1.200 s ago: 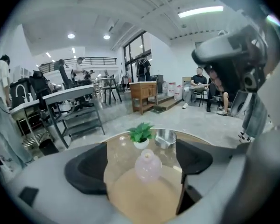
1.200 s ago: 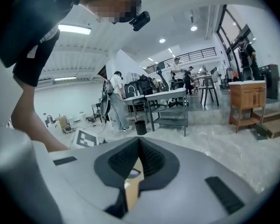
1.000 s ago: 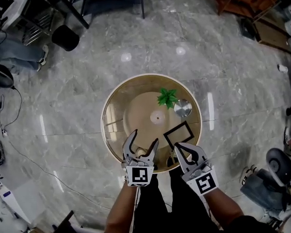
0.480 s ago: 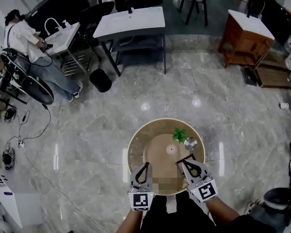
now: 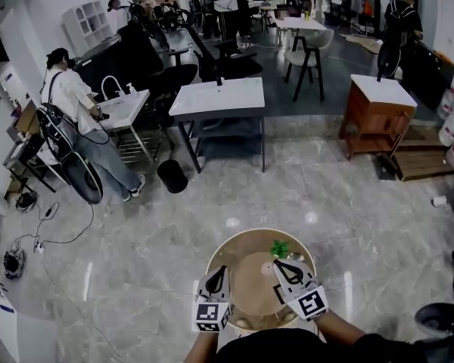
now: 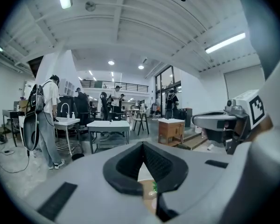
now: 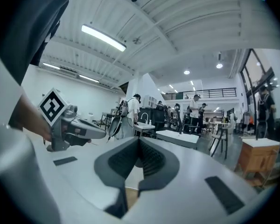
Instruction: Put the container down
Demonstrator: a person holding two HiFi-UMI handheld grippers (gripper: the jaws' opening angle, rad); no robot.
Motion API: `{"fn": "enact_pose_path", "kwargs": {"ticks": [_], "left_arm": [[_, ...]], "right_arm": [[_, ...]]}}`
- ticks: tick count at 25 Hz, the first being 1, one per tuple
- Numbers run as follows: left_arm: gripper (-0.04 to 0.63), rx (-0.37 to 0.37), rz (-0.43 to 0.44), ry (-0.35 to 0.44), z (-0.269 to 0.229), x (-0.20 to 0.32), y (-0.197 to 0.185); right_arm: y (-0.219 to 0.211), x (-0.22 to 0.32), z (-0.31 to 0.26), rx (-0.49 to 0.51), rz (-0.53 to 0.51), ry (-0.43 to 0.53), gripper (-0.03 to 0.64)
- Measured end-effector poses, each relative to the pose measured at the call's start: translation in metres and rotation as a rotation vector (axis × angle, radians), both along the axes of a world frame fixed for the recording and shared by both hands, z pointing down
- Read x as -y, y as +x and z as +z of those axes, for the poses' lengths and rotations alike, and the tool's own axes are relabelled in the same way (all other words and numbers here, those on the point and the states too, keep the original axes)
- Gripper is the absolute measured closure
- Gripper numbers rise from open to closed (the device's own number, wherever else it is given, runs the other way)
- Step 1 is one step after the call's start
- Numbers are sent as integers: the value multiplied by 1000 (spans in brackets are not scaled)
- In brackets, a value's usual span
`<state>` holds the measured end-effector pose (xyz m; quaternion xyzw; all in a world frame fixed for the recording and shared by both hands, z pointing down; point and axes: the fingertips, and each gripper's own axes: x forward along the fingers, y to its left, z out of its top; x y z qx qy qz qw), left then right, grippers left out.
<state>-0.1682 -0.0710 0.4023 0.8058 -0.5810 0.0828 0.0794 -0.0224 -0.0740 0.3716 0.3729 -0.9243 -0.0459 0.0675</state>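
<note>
My left tool (image 5: 220, 269) and right tool (image 5: 276, 263) are closed, holding nothing. The silver container (image 5: 298, 256) sits on the desk (image 5: 240, 254) by the plant (image 5: 279, 247).

**Right gripper closed, nothing held**

The right gripper (image 7: 139, 141) is seen with its jaws brought together and nothing between them. At the left, the left gripper (image 7: 95, 132) is seen, its jaws just closed on nothing. Beyond, a white table (image 7: 177, 136), standing people (image 7: 195, 108) and a wooden cabinet (image 7: 256, 157) are shown.

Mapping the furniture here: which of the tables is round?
The tan table nearest the camera, carrying the small green plant; the white-topped tables farther off are rectangular.
</note>
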Motion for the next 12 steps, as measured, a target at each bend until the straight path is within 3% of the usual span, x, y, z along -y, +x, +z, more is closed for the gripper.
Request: {"fn": "enact_pose_path", "kwargs": {"ticks": [8,12], "left_arm": [[595,-11,-24,68,-37,-9,-17],[595,-13,-23,93,-40,-9,-16]], "right_arm": [[24,13,-35,-15,68,63,618],[13,16,-49,4,62,84,618]]}}
